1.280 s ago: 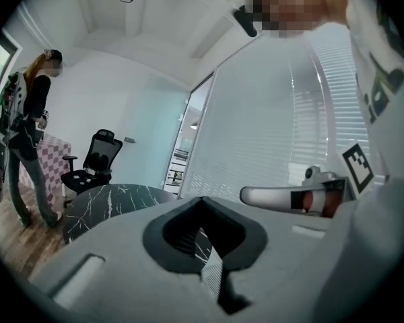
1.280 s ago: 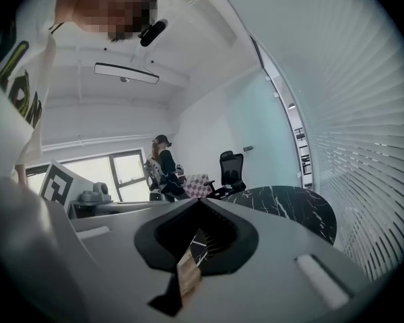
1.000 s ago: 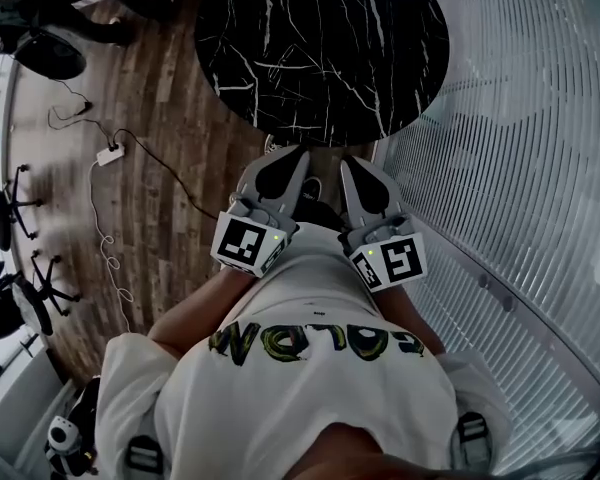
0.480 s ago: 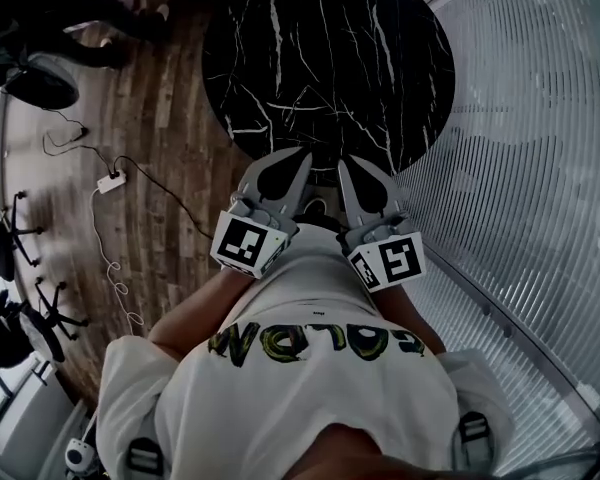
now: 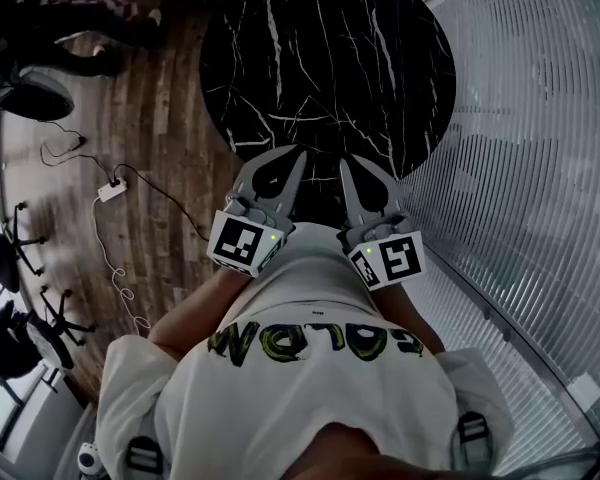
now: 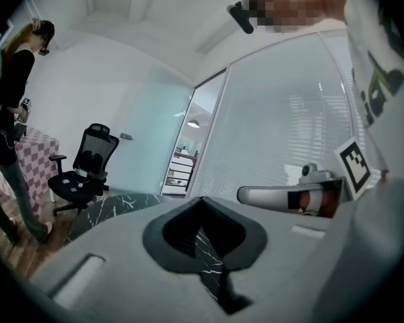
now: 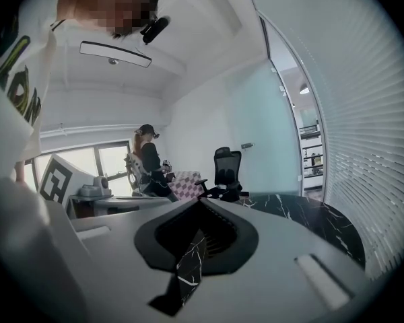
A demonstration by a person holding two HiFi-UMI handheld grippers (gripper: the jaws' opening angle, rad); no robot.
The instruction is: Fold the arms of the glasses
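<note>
Glasses show in none of our views.

From the head view we find yellow-green lettering across our white shirt (image 5: 310, 368), upside down to us and too unclear to spell out. Each marker cube (image 5: 242, 243) carries a black-and-white square pattern. The round black marble counter (image 5: 320, 58) stands on a wooden floor (image 5: 170, 118). A white slatted wall (image 5: 520, 118) lies to the counter's right and a power strip (image 5: 111, 189) on the floor to its left. We hold the left gripper (image 5: 296, 154) and the right gripper (image 5: 346, 164) side by side at the counter's near edge, both pointing toward it.

In the left gripper view its jaws sit pressed together with nothing between them, and the counter's veined top shows beyond.

In the right gripper view the jaws likewise meet, empty. Past the counter stand an office chair (image 7: 225, 173) and a person (image 7: 148, 167).
</note>
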